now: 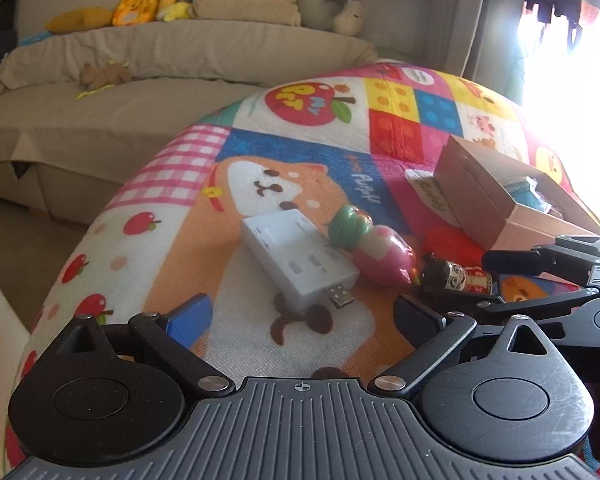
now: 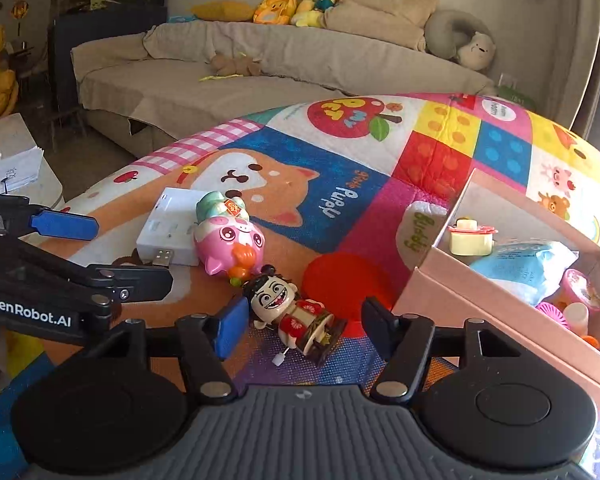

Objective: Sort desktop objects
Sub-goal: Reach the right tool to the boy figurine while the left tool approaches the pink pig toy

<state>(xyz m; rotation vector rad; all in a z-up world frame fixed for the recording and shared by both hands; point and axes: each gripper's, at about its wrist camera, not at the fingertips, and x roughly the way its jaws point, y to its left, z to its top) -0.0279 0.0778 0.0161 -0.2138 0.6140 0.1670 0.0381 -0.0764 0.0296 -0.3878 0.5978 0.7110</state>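
Observation:
A white USB adapter block lies on the colourful mat, just ahead of my open, empty left gripper. A pink pig toy with a green hat lies right of it. A wind-up doll with black hair and red clothes lies between the fingers of my open right gripper; whether the blue left pad touches it I cannot tell. The doll also shows in the left wrist view. The pig and the adapter lie beyond the doll, to the left.
An open pink cardboard box at the right holds a blue packet, a small yellow toy and other small items. A red disc lies beside the box. A beige sofa with plush toys stands behind the mat.

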